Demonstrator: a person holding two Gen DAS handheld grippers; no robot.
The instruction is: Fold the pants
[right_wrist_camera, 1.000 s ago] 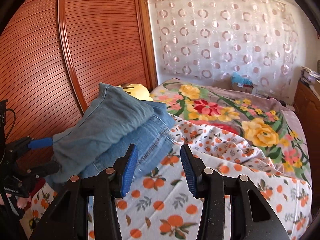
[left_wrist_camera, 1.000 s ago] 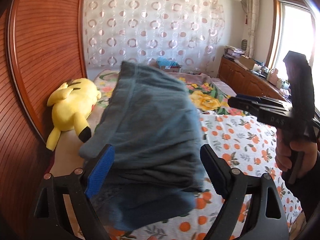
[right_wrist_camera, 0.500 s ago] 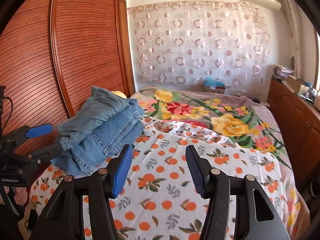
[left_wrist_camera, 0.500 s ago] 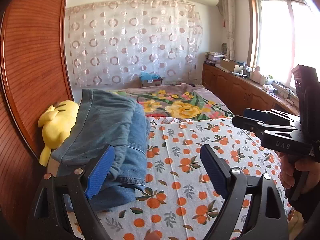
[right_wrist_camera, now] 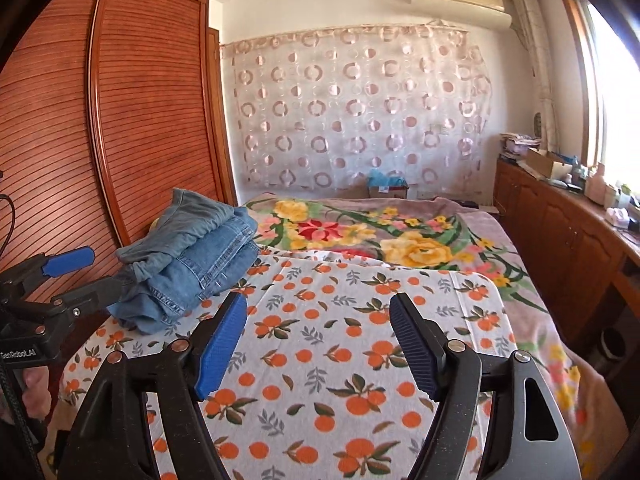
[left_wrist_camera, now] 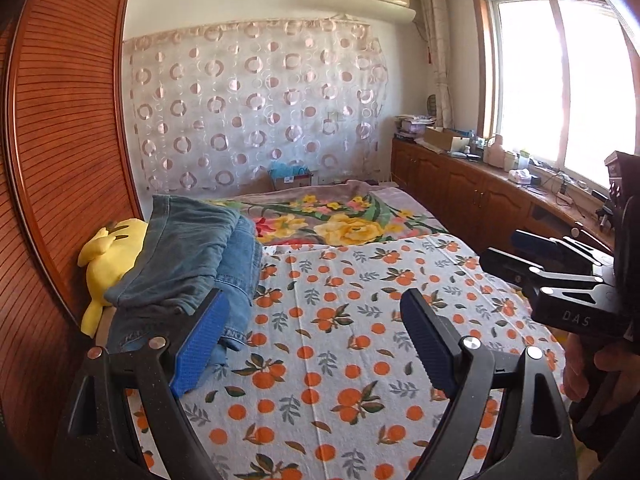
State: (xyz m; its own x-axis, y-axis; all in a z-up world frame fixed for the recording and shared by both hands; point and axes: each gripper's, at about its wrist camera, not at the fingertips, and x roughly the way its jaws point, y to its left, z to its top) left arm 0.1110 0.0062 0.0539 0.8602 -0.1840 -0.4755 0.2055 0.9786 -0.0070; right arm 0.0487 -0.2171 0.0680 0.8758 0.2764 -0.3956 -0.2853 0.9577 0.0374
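The folded blue jeans (left_wrist_camera: 192,264) lie in a stack at the left edge of the bed, on the orange-print sheet (left_wrist_camera: 340,340), against a yellow plush toy. They also show in the right wrist view (right_wrist_camera: 192,256). My left gripper (left_wrist_camera: 312,344) is open and empty, just right of and behind the stack. My right gripper (right_wrist_camera: 318,344) is open and empty over the sheet. The right gripper also shows at the right edge of the left wrist view (left_wrist_camera: 532,256), and the left gripper shows at the left of the right wrist view (right_wrist_camera: 84,276), close beside the jeans.
A yellow plush toy (left_wrist_camera: 108,256) lies between the jeans and the wooden wardrobe (left_wrist_camera: 60,160) on the left. A floral blanket (right_wrist_camera: 380,236) covers the far bed. Wooden cabinets (left_wrist_camera: 472,196) with clutter run along the right under the window.
Both grippers have pulled back and up from the jeans. The stack, close and partly lifted a second ago, now lies settled on the bed's left side.
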